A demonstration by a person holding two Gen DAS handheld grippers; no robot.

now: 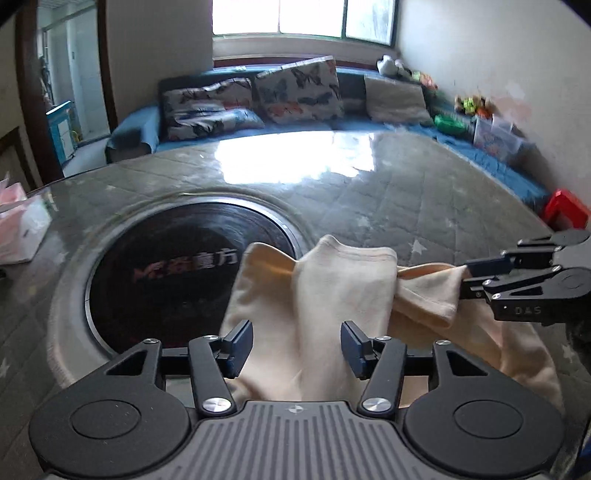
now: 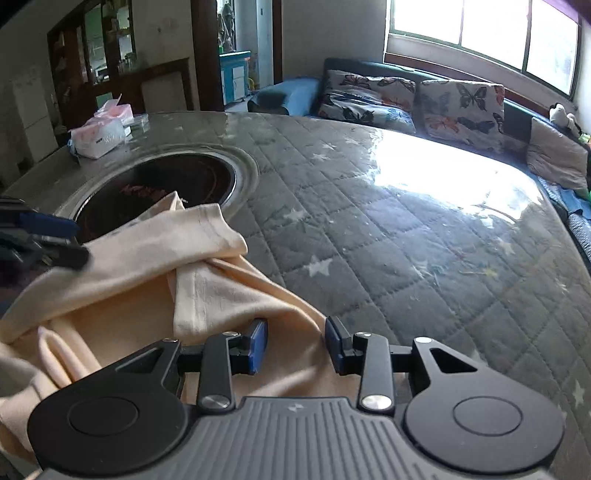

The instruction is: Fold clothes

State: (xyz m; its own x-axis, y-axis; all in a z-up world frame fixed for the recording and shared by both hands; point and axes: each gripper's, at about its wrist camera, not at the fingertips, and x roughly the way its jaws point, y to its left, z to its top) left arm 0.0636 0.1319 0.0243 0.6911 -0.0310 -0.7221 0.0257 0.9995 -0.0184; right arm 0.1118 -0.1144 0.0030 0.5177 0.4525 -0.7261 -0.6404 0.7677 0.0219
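Cream garment [image 1: 332, 295] bunched at table [image 2: 406, 240] edge; both grippers' fingers parted, gripping nothing

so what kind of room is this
Most likely a home living or dining room. A sofa with butterfly-print cushions sits under a wide window, and the cream garment lies on a round table with a quilted cover and a built-in cooktop.

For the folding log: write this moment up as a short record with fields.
garment: cream cloth, bunched, partly over the dark round inset
surface: quilted grey table with stars
left gripper: open, cloth between its fingers, not pinched
right gripper: open, over the cloth's edge
also on table: tissue pack
fold: not yet neat
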